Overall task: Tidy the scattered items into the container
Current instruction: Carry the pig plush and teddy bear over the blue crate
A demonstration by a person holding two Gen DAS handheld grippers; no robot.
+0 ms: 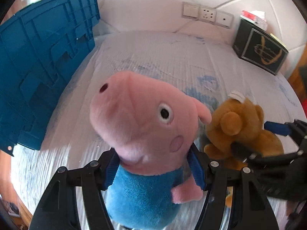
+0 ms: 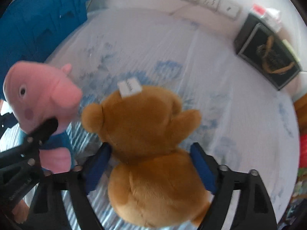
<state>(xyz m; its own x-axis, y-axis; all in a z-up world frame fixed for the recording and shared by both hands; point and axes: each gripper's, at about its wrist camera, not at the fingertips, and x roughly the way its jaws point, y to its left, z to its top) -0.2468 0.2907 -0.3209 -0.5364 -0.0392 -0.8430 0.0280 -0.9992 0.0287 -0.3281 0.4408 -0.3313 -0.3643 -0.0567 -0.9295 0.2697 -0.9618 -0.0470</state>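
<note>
My left gripper (image 1: 153, 153) is shut on a pink pig plush (image 1: 142, 115) in a blue shirt, its blue pads pressing the pig at the neck; the head sticks up in front of the camera. Just right of the pig lies a brown teddy bear (image 2: 145, 134) with a white tag, back towards me, on the bed. My right gripper (image 2: 150, 147) stands open around the bear's neck and body, with bedsheet showing beside the left pad. The blue ribbed container (image 1: 48, 57) stands at the back left, beyond the pig.
The bed (image 1: 153, 57) has a white cover with blue flowers. A black box with a gold emblem (image 1: 261, 51) sits at the back right by the padded wall, under switches and a socket (image 1: 207, 15). Something red (image 2: 303, 149) shows at the right edge.
</note>
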